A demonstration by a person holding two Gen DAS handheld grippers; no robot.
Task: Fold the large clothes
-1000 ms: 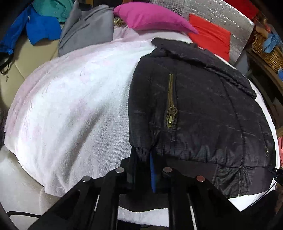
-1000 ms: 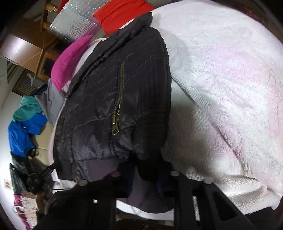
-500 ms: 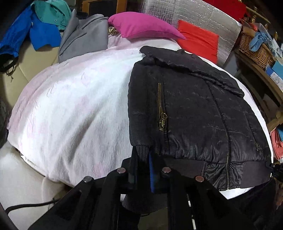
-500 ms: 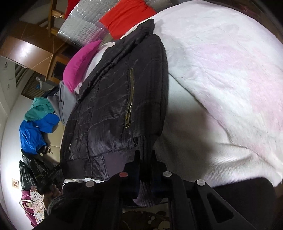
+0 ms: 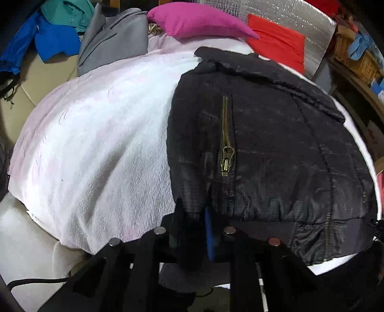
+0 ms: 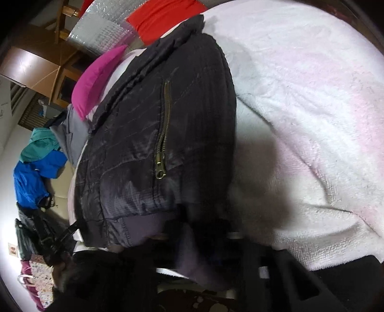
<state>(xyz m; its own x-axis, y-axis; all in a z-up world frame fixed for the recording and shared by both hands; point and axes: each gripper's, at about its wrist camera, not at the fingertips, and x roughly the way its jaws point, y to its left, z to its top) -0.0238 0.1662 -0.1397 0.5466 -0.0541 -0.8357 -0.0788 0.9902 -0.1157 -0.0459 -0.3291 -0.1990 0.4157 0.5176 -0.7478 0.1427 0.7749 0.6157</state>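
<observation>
A black quilted jacket (image 5: 276, 144) with a brass pocket zip lies flat on a white and pink blanket (image 5: 96, 144), collar at the far end. My left gripper (image 5: 194, 230) is shut on a ribbed cuff at the jacket's near left corner, and the cloth hangs down behind the fingers. In the right wrist view the same jacket (image 6: 144, 144) lies on the blanket (image 6: 312, 96). My right gripper (image 6: 206, 232), blurred, has a dark ribbed cuff between its fingers. Its jaws are opening slightly, with the cloth still pinched.
A pink pillow (image 5: 199, 21), a red cushion (image 5: 276, 45) and a silver foil sheet (image 5: 300, 21) lie at the far end. A grey garment (image 5: 112, 43) and blue clothes (image 5: 52, 43) are piled far left. A wicker basket (image 5: 352, 55) stands on the right.
The jacket's near hem has been drawn toward the blanket's near edge and now hangs over it. Both grippers keep their hold on the cuffs. The right wrist view has turned blurry.
</observation>
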